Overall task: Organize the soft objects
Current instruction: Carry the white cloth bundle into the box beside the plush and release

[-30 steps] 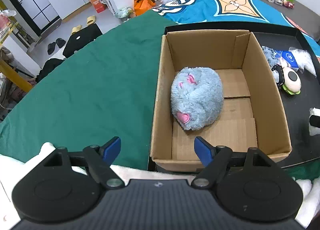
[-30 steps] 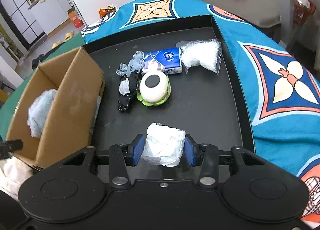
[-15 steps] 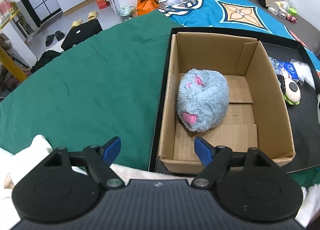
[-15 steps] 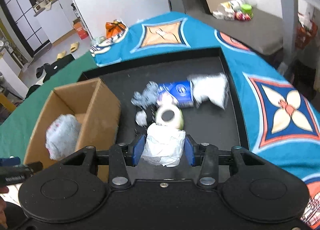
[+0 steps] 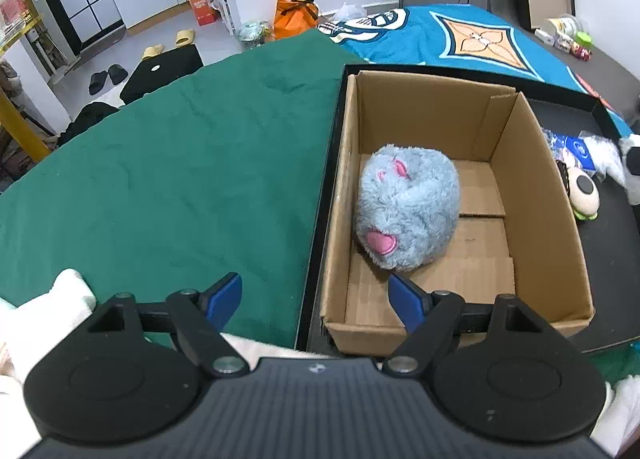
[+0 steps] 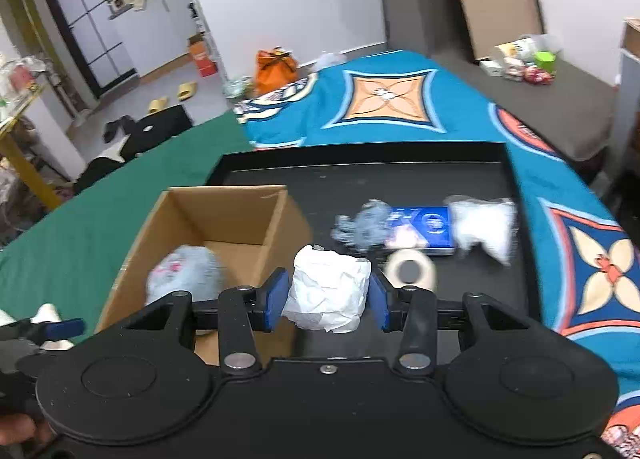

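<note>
My right gripper (image 6: 328, 301) is shut on a crumpled white tissue wad (image 6: 328, 291) and holds it in the air beside the right wall of the cardboard box (image 6: 276, 227). A fluffy blue plush (image 5: 406, 213) with pink patches lies inside the box (image 5: 532, 163); it also shows in the right wrist view (image 6: 184, 275). My left gripper (image 5: 316, 299) is open and empty, near the box's front left corner. On the black tray (image 6: 472, 175) lie a blue tissue pack (image 6: 424, 227), a white bag (image 6: 484, 227), a blue-grey scrap (image 6: 364, 227) and a round cream toy (image 6: 410, 273).
A green cloth (image 5: 180, 163) covers the table left of the tray. A teal patterned cloth (image 6: 400, 99) lies behind and right of the tray. The floor beyond holds an orange bag (image 5: 296, 15), slippers and a black case. A white sleeve (image 5: 52, 311) shows at bottom left.
My right gripper has lifted the tissue wad off the tray and carried it left towards the box. My left gripper stayed open and drew back a little.
</note>
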